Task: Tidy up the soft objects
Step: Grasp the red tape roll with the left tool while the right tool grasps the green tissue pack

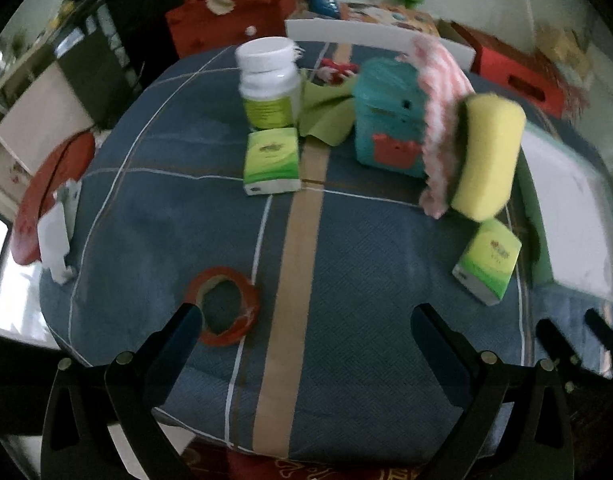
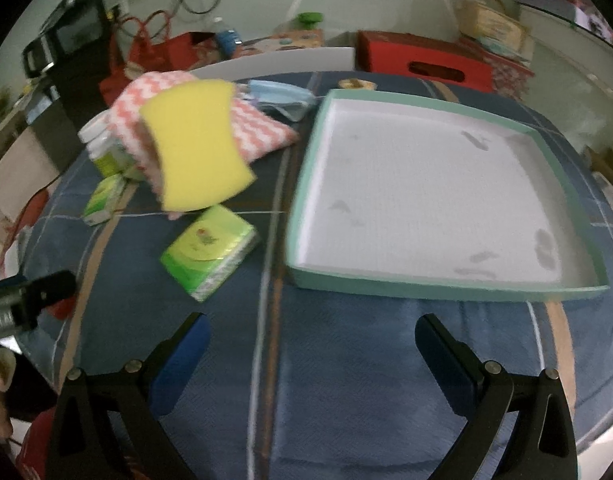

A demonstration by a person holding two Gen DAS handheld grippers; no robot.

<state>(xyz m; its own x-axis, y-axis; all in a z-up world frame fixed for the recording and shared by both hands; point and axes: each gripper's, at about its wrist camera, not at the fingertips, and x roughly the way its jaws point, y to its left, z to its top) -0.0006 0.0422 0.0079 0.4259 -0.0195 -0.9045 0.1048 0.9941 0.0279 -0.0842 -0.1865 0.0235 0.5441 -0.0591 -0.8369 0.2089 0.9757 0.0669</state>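
Observation:
A yellow sponge (image 1: 488, 156) (image 2: 198, 144) stands on edge, leaning against a pink-and-white zigzag cloth (image 1: 438, 120) (image 2: 262, 132) draped over a teal box (image 1: 386, 120). One green tissue pack (image 1: 488, 260) (image 2: 208, 252) lies just in front of the sponge, another (image 1: 271, 160) (image 2: 104, 198) further left. A green cloth (image 1: 326, 112) lies by the teal box. A teal-rimmed white tray (image 2: 426, 288) (image 1: 562, 208) sits to the right with nothing in it. My left gripper (image 1: 306, 316) and right gripper (image 2: 312, 328) both hang open over the blue tablecloth, holding nothing.
A white-capped bottle (image 1: 268, 80) stands behind the left tissue pack. A red tape ring (image 1: 224, 306) lies at my left gripper's left finger. Blue face masks (image 2: 282, 96) lie behind the cloth. Red bags and boxes (image 2: 430, 62) crowd the table's far side.

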